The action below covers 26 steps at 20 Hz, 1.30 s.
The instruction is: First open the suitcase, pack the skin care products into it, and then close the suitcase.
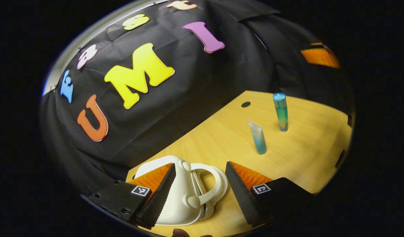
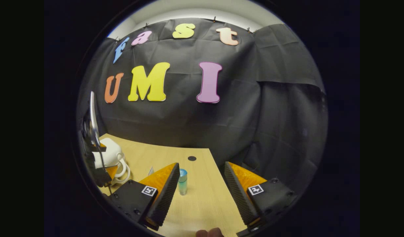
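Note:
A small white suitcase (image 1: 179, 200) lies closed on the wooden table (image 1: 297, 158), its handle (image 1: 212, 184) pointing toward the table's middle. My left gripper (image 1: 200, 192) is open, with the handle and the case's front end between its fingers. Two blue-green skin care tubes stand further off: a taller one (image 1: 280, 112) and a shorter one (image 1: 258, 137). In the right gripper view my right gripper (image 2: 200, 194) is open over the table with nothing held. The taller tube (image 2: 182, 181) stands just beyond its left finger. The suitcase (image 2: 111, 149) and the left gripper (image 2: 107, 158) sit at the far left.
A dark round hole (image 1: 245, 104) marks the tabletop near the back wall, also seen as a hole (image 2: 191, 158) in the right gripper view. The table's right edge (image 2: 218, 171) drops off beside the right gripper. Black cloth closes in the back and sides.

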Motion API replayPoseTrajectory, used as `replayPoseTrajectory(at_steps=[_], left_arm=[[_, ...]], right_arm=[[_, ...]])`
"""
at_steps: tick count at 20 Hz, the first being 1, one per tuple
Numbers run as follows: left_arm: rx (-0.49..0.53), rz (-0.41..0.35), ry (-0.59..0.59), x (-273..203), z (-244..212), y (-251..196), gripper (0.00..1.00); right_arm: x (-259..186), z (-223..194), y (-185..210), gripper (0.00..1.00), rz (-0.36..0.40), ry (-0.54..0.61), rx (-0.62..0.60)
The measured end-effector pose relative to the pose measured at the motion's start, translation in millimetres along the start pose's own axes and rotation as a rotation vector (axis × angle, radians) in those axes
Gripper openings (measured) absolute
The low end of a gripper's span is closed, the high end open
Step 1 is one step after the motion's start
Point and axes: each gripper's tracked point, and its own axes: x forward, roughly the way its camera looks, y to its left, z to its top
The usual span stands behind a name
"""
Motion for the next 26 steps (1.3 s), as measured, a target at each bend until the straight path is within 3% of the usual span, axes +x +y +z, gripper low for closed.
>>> replayPoseTrajectory(at_steps=[4, 7, 12, 13, 16, 18, 19, 26], left_arm=[[0.084, -0.002, 0.125, 27, -41, -16, 0.96], [0.2, 0.023, 0.136, 39, -52, -15, 0.96], [0.256, 0.03, 0.17, 58, -57, -24, 0.93], [0.267, 0.021, 0.177, 61, -58, -27, 0.84], [0.296, 0.011, 0.22, 69, -65, -30, 0.72], [0.284, 0.001, 0.266, 71, -77, -33, 0.54], [0.284, -0.008, 0.273, 70, -76, -35, 0.37], [0.207, -0.002, 0.256, 57, -49, -28, 0.12]], right_arm=[[1, -10, -11, 0.82, -0.006, 0.016, 0.004], [0, -18, -18, 0.82, -0.012, 0.039, 0.011], [-2, -26, -24, 0.82, -0.02, 0.061, 0.009], [-3, -28, -24, 0.82, -0.019, 0.065, 0.01], [-5, -27, -22, 0.82, -0.013, 0.066, 0.011], [-8, -26, -19, 0.82, -0.008, 0.06, 0.004], [-9, -27, -17, 0.82, -0.004, 0.058, 0.0], [-15, -23, -13, 0.82, -0.003, 0.056, 0.001]])
